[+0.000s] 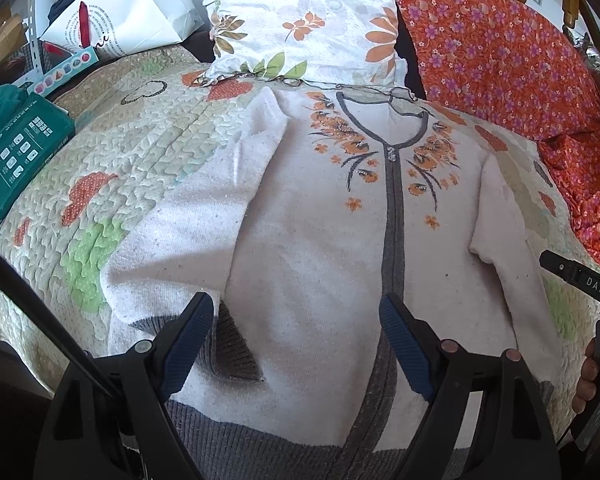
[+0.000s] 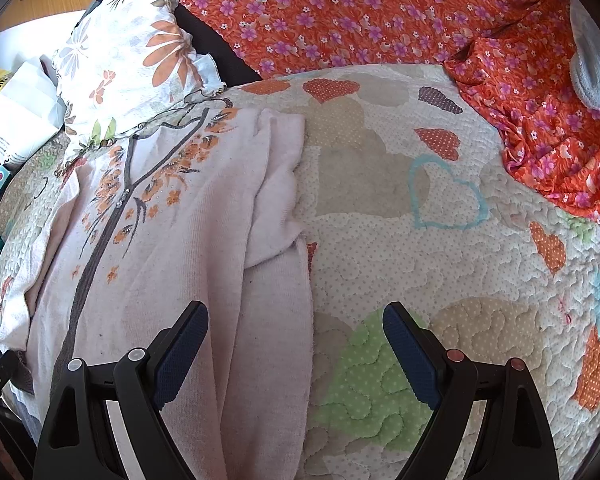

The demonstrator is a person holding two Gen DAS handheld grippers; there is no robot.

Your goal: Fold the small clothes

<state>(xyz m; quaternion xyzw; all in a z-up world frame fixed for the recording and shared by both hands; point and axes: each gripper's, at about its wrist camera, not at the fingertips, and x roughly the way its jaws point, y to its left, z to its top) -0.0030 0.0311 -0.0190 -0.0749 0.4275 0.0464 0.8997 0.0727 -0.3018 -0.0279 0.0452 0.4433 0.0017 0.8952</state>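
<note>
**Both claws open above an unfolded cardigan**

The left claw [image 1: 296, 340] hangs with its jaws spread and nothing between them, above the lower front of the cardigan [image 1: 320, 240]. The right claw [image 2: 296, 344] is just as wide and just as empty, poised over the garment's right edge, where the sleeve [image 2: 276, 272] lies along the body.

The cardigan lies face up on the quilt [image 2: 440, 264], zip closed, its collar near the pillow [image 1: 308, 16]. The other sleeve [image 1: 204, 216] is spread outward on the quilt, its grey cuff [image 1: 228, 344] just under the left claw. No fold looks made yet, so the task seems to be at its start.

Risks from here:
- The knit is soft and thick. A shallow pinch could catch only the top layer and drag the front out of line.
- The quilt is puffy, so a deep bite could take bedding along with the sleeve.
- The right claw straddles the sleeve's edge and may close half on quilt.
- The orange cloth [image 2: 380, 12] lies close behind; a wide sweep might snag it.
</note>
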